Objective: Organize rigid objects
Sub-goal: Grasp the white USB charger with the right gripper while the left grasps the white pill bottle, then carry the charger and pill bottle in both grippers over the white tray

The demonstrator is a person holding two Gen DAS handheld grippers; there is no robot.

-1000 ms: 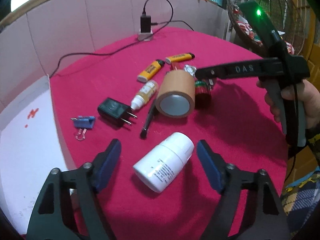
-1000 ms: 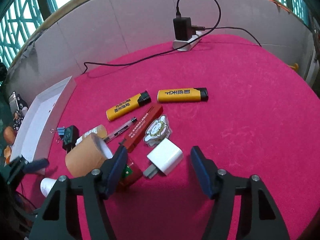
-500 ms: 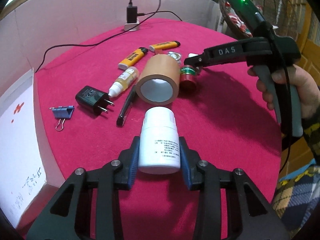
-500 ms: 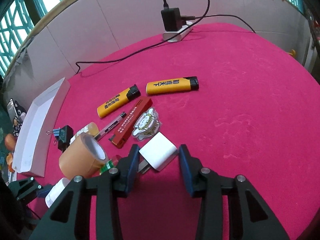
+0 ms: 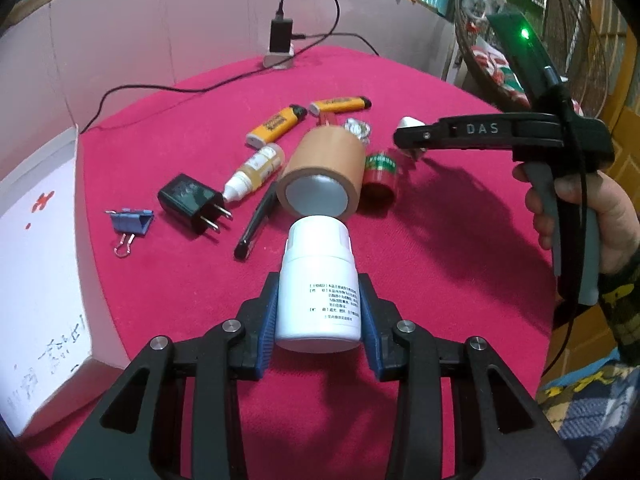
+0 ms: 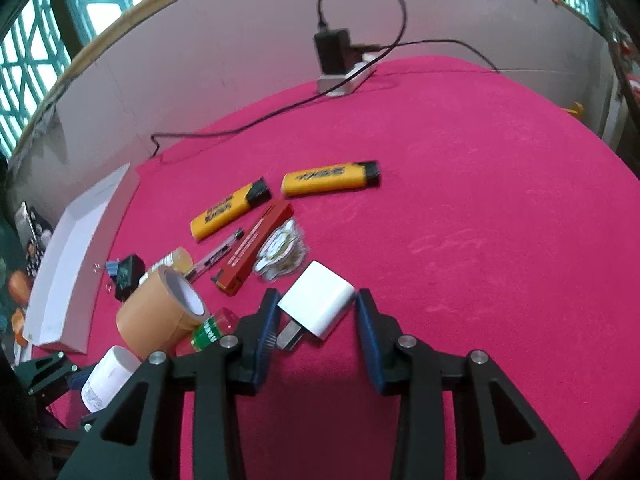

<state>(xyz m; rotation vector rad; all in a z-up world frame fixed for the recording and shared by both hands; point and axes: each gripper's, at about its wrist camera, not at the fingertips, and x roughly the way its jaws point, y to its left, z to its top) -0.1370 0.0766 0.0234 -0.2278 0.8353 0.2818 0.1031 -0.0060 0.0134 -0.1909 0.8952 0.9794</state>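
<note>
Red-clothed table (image 6: 460, 200) pictured mid-sort. White bottle (image 5: 318, 280) clamped by left gripper (image 5: 319, 312); white charger (image 6: 316, 306) pinched in right gripper (image 6: 314, 334), both lifted, judged early stage. Tape roll (image 5: 320, 172), lighters (image 6: 230, 212) left scattered beyond. White tray (image 6: 76, 256) seen holding nothing.

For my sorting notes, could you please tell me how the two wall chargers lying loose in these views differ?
The black charger lies flat on the red cloth, untouched, beside the blue binder clip. The white charger sits between the right gripper fingers, gripped and tilted. The black one looks flatter, the white one more cube-like. Both have two metal prongs.
</note>
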